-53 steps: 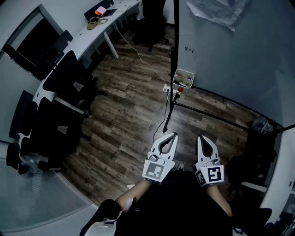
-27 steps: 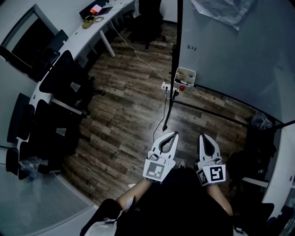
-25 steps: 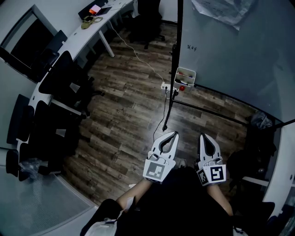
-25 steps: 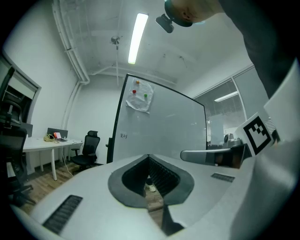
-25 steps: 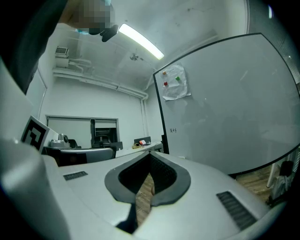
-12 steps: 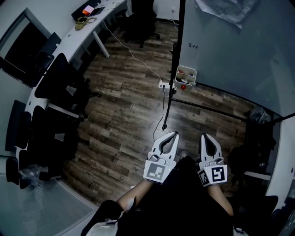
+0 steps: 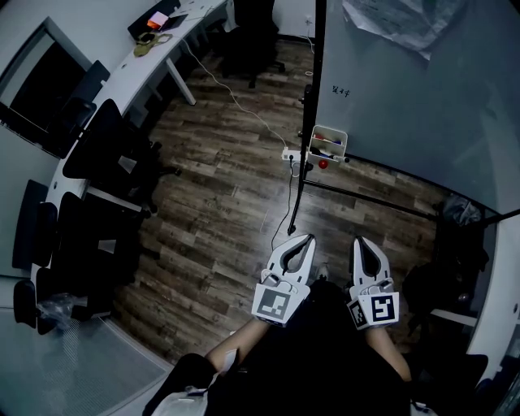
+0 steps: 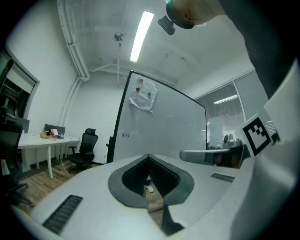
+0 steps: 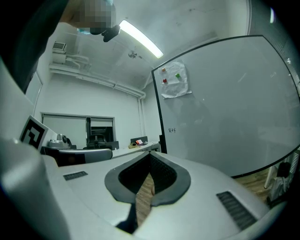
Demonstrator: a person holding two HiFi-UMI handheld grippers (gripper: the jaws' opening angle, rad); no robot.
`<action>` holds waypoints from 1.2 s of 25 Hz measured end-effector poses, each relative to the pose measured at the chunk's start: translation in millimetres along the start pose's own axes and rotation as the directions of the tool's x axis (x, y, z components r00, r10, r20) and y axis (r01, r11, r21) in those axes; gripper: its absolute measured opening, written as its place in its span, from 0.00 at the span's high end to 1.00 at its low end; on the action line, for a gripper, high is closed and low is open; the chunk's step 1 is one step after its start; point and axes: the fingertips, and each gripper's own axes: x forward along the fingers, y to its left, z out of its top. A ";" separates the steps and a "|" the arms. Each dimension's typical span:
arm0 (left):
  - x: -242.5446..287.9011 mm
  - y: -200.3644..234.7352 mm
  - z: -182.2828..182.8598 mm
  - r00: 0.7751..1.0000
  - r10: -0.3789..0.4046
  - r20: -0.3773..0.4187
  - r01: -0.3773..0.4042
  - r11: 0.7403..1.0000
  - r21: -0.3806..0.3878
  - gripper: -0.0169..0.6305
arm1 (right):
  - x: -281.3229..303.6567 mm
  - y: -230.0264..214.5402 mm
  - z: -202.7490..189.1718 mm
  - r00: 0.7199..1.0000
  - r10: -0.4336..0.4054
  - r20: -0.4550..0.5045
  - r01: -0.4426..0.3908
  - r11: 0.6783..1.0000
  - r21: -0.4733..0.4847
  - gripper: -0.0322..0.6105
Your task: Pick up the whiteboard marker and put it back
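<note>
A small white tray [image 7: 327,144] hangs on the whiteboard stand's black post and holds a few small marker-like items, too small to tell apart. A red round thing [image 7: 322,163] sits just under it. My left gripper [image 7: 304,240] and right gripper [image 7: 361,243] are held side by side low in the head view, well short of the tray. Both are shut with nothing between the jaws. The left gripper [image 8: 149,156] and right gripper [image 9: 150,154] both point toward the whiteboard [image 8: 159,126].
The large whiteboard [image 7: 406,89] on a black stand fills the right, with a paper sheet [image 7: 392,20] stuck high on it. A white cable and power strip [image 7: 292,155] lie on the wood floor. Black office chairs [image 7: 106,146] and a long white desk [image 7: 154,53] line the left.
The head view has shifted slightly, so the tray sits a little lower in the picture. Both grippers keep their place and stay shut.
</note>
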 end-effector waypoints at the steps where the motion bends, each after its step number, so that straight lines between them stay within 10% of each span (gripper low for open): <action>1: 3.9 0.2 0.0 1.000 0.000 -0.001 0.000 1.000 0.003 0.96 | 3.5 -3.0 1.0 1.000 0.003 0.000 -0.003 1.000 0.000 0.93; 30: 70.6 -4.4 -3.9 0.999 0.033 -0.027 -0.032 0.999 0.037 0.96 | 40.9 -53.3 2.2 0.997 0.074 -0.010 -0.074 0.997 0.025 0.93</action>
